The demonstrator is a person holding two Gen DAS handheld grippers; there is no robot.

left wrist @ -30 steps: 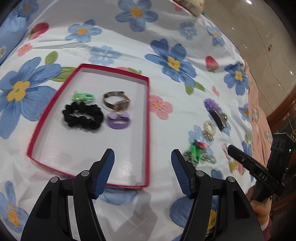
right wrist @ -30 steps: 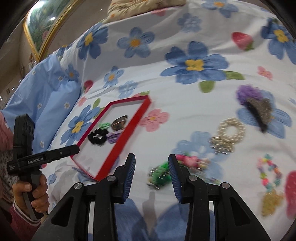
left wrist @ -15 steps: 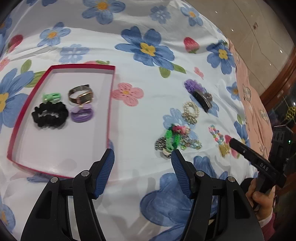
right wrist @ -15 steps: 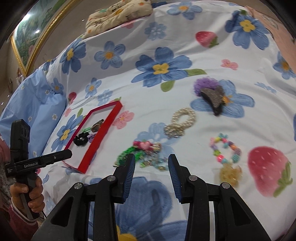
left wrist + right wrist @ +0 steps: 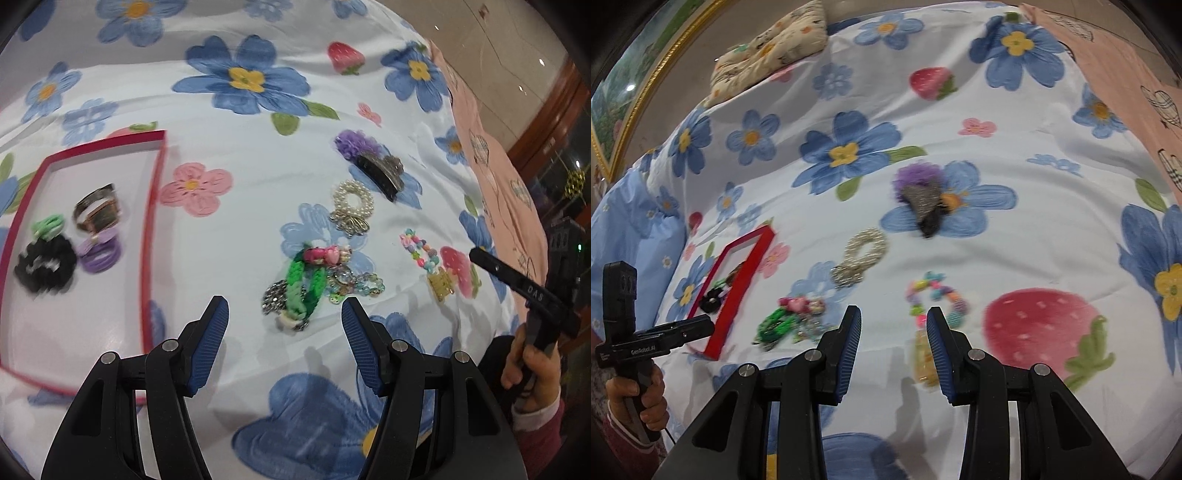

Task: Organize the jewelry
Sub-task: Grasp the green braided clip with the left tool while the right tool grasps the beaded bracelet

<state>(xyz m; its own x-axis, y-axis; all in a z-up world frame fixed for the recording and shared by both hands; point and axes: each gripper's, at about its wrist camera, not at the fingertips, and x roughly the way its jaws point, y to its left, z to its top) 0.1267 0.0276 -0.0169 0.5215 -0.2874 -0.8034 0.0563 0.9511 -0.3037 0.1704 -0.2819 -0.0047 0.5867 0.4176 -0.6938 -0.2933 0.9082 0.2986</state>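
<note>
A red-rimmed tray (image 5: pixel 152 221) lies on the floral bedspread and holds a watch (image 5: pixel 96 211), a black scrunchie (image 5: pixel 44 266), a purple hair tie (image 5: pixel 101 253) and a green clip (image 5: pixel 48 226). Loose on the bedspread lie a green braided bracelet tangled with chains (image 5: pixel 304 286), a pearl bracelet (image 5: pixel 351 205), a colourful bead bracelet (image 5: pixel 421 249) and a purple hair claw (image 5: pixel 373 162). My left gripper (image 5: pixel 284 317) is open and empty just before the green tangle. My right gripper (image 5: pixel 894 325) is open and empty just before the bead bracelet (image 5: pixel 934 297).
A patterned pillow (image 5: pixel 772 48) lies at the bed's far end, a blue pillow (image 5: pixel 631 218) at the left. A pink sheet (image 5: pixel 495 155) covers the right edge, with tiled floor beyond. The red tray also shows in the right wrist view (image 5: pixel 738 288).
Both grippers have swung right, away from the tray. The left one now faces the green tangle, the right one the bead bracelet. Both stay open.
</note>
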